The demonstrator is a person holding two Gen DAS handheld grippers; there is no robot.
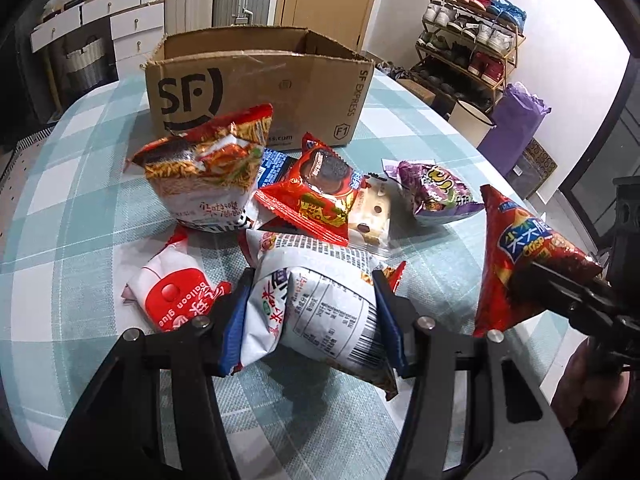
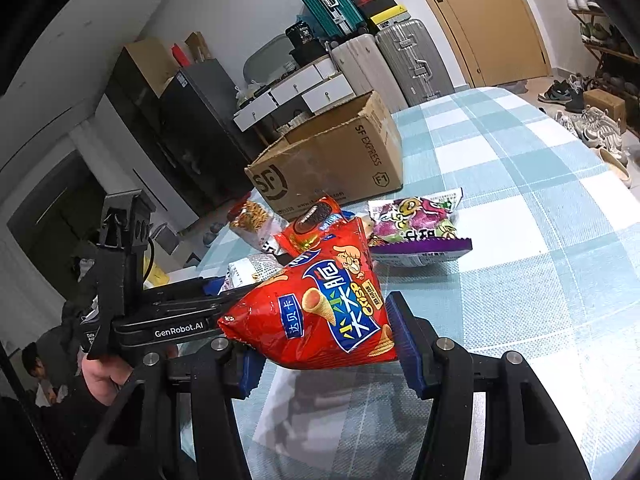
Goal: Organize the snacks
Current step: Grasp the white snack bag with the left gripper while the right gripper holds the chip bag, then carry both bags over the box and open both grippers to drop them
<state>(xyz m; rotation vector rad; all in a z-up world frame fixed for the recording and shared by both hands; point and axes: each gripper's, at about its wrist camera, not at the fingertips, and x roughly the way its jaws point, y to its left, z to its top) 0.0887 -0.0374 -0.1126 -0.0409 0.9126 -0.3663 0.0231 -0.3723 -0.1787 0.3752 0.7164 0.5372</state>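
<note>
The left tongs are clenched on a white snack packet with a barcode and nutrition panel, the blue pads pressing its two sides; whether it is lifted clear of the checked tabletop or resting on it is hard to tell from this angle. The right tongs grasp a red cone-crisp bag, held up off the cloth with its shadow below. Toward the middle of the tabletop lies a loose heap: a red-and-white noodle snack bag standing upright, a red Oreo-pictured packet leaning against it, a clear-wrapped cake slice just beside that, and a purple candy bag nearer the right edge. A red-and-white packet marked "balloon glue" lies flat just left of the left tongs. Behind the heap, near the far edge, stands an open SF Express cardboard box.
</note>
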